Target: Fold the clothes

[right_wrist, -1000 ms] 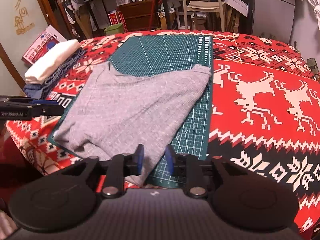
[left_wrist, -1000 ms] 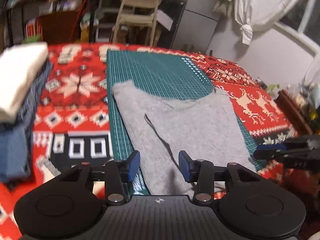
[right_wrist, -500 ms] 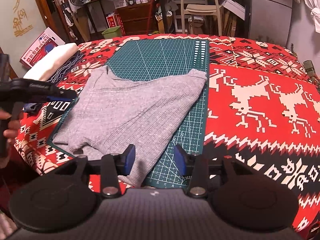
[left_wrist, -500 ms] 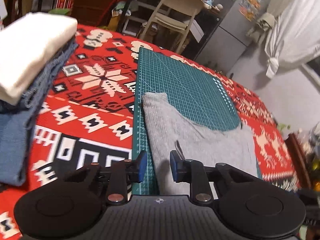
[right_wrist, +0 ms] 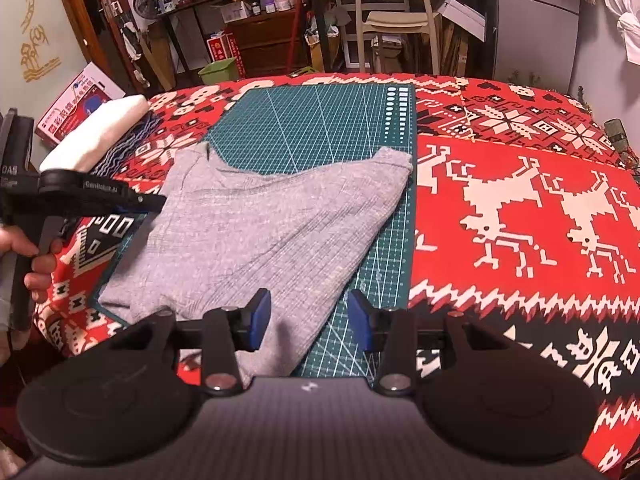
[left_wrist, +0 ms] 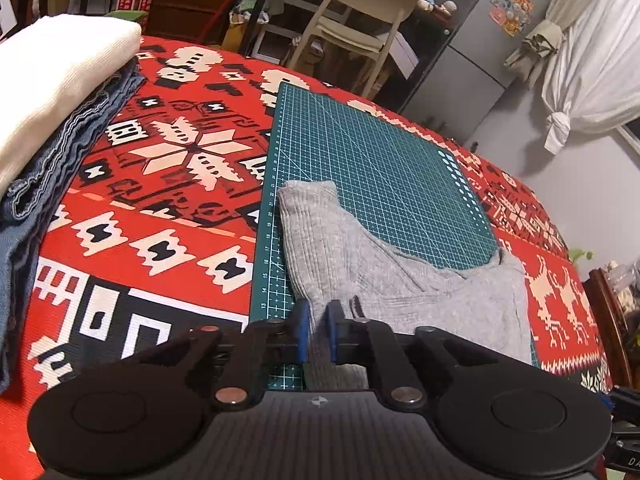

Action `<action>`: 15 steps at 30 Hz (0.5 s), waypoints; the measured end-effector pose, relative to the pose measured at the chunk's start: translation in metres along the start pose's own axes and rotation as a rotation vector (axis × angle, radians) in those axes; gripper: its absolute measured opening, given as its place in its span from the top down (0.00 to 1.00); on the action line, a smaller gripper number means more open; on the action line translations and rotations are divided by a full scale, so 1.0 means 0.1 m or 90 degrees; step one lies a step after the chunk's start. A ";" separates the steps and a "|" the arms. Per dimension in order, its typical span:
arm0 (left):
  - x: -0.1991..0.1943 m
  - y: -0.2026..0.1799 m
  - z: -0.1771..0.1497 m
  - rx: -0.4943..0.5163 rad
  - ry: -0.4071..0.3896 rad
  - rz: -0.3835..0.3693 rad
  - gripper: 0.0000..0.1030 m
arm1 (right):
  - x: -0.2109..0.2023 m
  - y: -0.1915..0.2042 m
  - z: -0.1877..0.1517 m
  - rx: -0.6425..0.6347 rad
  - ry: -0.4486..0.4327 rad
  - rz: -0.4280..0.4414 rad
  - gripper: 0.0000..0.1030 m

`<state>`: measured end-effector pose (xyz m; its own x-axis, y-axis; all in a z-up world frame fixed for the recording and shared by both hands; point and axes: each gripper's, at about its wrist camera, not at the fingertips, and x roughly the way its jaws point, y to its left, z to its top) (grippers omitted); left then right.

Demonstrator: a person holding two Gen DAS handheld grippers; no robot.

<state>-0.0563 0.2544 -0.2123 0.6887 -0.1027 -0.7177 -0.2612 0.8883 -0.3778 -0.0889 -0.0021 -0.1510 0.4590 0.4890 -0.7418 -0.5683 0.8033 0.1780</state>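
A grey knit garment [left_wrist: 400, 280] lies folded on the green cutting mat [left_wrist: 360, 152], its near part reaching over the mat's front edge. My left gripper [left_wrist: 317, 332] is shut on the grey garment's left edge, with fabric pinched between the blue pads. In the right wrist view the same garment [right_wrist: 260, 232] spreads over the mat [right_wrist: 312, 120]. There the left gripper [right_wrist: 152, 202] comes in from the left, held by a hand [right_wrist: 24, 256]. My right gripper [right_wrist: 310, 322] stands open just above the garment's near right corner, holding nothing.
A red patterned cloth [right_wrist: 520, 200] covers the table. A stack of folded clothes, white on blue denim [left_wrist: 60, 80], sits at the left edge. A chair [right_wrist: 392, 12] and cluttered shelves stand beyond the far side. A red box [right_wrist: 76, 100] leans behind the stack.
My left gripper swung toward the garment's left edge, came lower and closed on the fabric. My right gripper opened wider and holds near the front right corner.
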 end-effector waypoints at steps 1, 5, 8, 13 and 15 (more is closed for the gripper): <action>-0.01 -0.02 -0.01 0.008 -0.005 0.007 0.94 | 0.00 0.00 0.02 0.003 -0.003 -0.001 0.55; -0.12 -0.02 0.01 0.022 -0.034 0.036 0.95 | 0.01 0.01 0.08 0.006 -0.013 -0.006 0.55; -0.24 0.02 0.05 0.025 -0.059 0.058 0.95 | 0.03 0.02 0.14 0.001 -0.020 -0.003 0.55; -0.44 0.09 0.14 0.023 -0.085 0.070 0.95 | 0.08 0.08 0.24 0.004 -0.032 0.008 0.55; -0.51 -0.01 0.16 0.045 -0.089 0.062 0.95 | 0.10 0.10 0.27 0.006 -0.038 0.013 0.55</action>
<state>-0.0804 0.2663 -0.1662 0.7507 0.0442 -0.6592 -0.2869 0.9206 -0.2650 -0.0718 0.0202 -0.1392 0.4874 0.5245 -0.6981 -0.5719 0.7959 0.1988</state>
